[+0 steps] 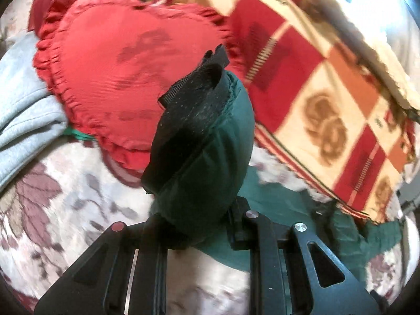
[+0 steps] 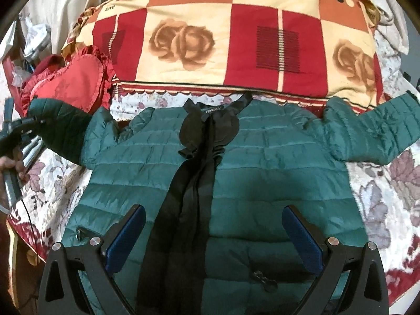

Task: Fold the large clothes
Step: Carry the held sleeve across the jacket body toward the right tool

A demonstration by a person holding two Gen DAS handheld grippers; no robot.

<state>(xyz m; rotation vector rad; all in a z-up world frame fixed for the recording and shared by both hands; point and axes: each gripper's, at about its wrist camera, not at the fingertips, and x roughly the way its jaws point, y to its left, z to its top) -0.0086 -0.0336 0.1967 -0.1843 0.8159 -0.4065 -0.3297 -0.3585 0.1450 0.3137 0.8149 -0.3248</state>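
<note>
Your left gripper [image 1: 194, 141] is clamped on the black-trimmed cuff of the quilted green puffer jacket [image 2: 262, 173], lifting that sleeve. Your right gripper [image 2: 214, 233] hangs wide apart above the jacket's hem. The jacket lies flat on the floral bedspread [image 2: 388, 199], below the red-and-cream checked blanket [image 2: 236, 39], beside the red heart-shaped cushion [image 1: 126, 73].

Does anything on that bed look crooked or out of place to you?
Only the green quilted puffer jacket is lopsided. Its one sleeve lies stretched flat, while the other sleeve's black-lined cuff is lifted off the floral bedspread, pinched in the left gripper. The right gripper hovers open.
</note>
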